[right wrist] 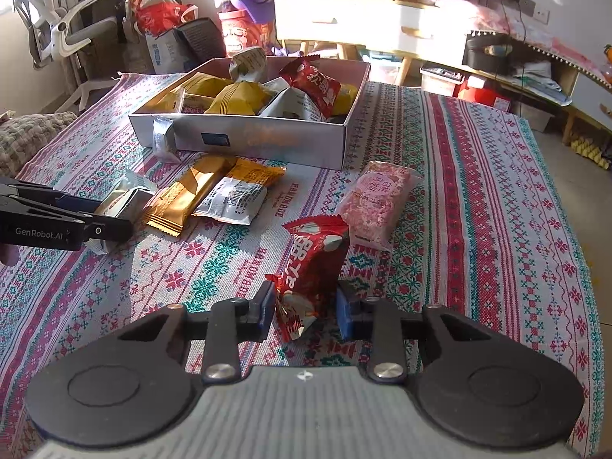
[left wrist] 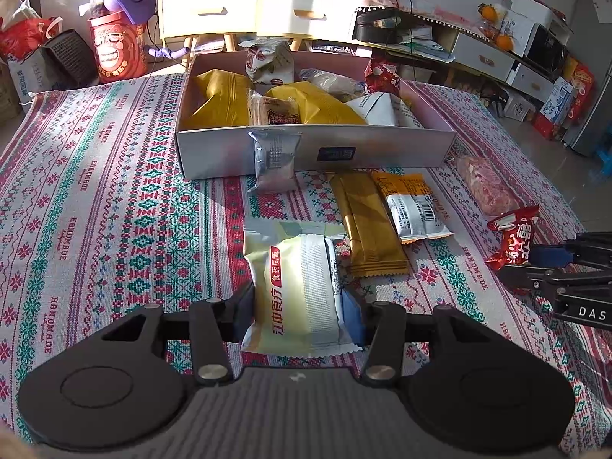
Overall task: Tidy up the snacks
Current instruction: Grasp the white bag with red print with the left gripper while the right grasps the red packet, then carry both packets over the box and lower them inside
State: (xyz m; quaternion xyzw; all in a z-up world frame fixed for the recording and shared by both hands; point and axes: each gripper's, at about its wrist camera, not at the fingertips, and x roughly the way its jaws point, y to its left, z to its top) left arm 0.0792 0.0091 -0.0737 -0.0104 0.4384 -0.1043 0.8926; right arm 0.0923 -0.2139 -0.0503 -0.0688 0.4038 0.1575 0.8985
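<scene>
My left gripper (left wrist: 298, 306) is shut on a pale green and white snack packet (left wrist: 298, 287), close above the patterned cloth. My right gripper (right wrist: 306, 306) has a red snack packet (right wrist: 313, 256) between its pads; the left pad touches it, the right pad stands slightly off. The red packet also shows in the left wrist view (left wrist: 514, 237). The white snack box (left wrist: 382, 149) stands ahead, full of yellow, white and red packets. A gold bar packet (left wrist: 367, 218), an orange and white packet (left wrist: 413, 206), a pink packet (right wrist: 378, 199) and a silver packet (left wrist: 273, 160) lie in front of the box.
The table is covered by a patterned cloth (left wrist: 95, 191). Behind it stand a white drawer cabinet (left wrist: 248, 7), red bags (left wrist: 114, 49) and a low shelf (left wrist: 497, 49) with clutter. An office chair (right wrist: 49, 19) is at the far left in the right wrist view.
</scene>
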